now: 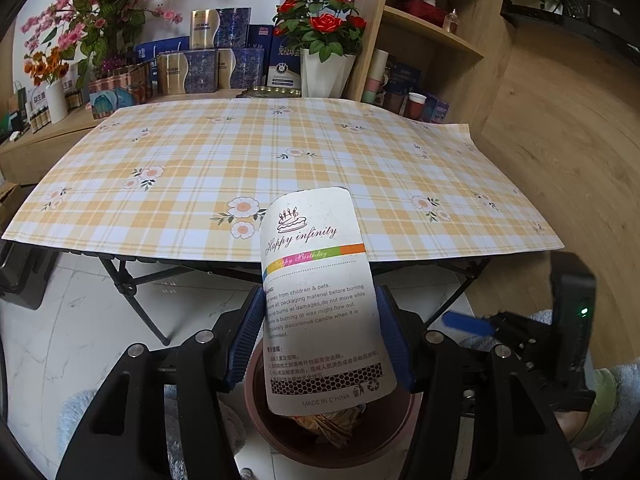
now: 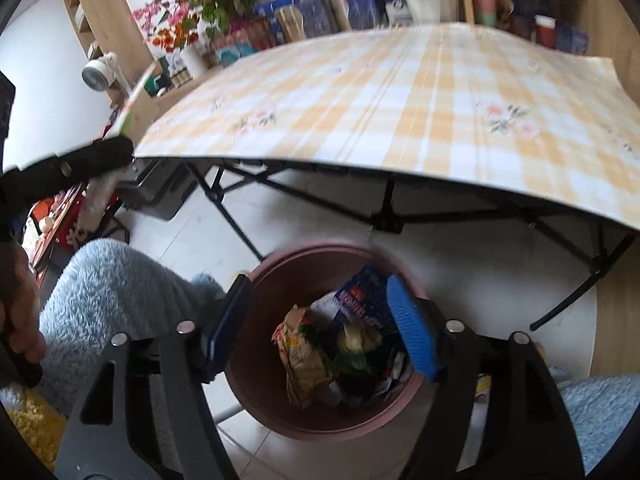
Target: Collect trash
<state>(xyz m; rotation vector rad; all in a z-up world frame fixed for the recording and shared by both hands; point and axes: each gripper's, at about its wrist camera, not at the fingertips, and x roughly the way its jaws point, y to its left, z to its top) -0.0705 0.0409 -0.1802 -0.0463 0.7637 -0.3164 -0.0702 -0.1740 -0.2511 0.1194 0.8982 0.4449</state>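
Candle box (image 1: 320,304) in left tongs (image 1: 320,336)

The white card (image 1: 320,300) reads "Happy infinity", "Happy Birthday" and "MADE IN CHINA".

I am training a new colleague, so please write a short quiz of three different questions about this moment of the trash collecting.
1. True or false: the left gripper is shut on the white candle card.
2. Multiple choice: what lies between the pads of the right gripper? A) a blue packet B) nothing, they stand open above the bin C) a cup
3. Fill in: the pink bin stands on the ____, in front of the table with the checked cloth.

Key:
1. True; both blue pads press on its edges.
2. B; the wrappers lie down inside the bin.
3. Floor.
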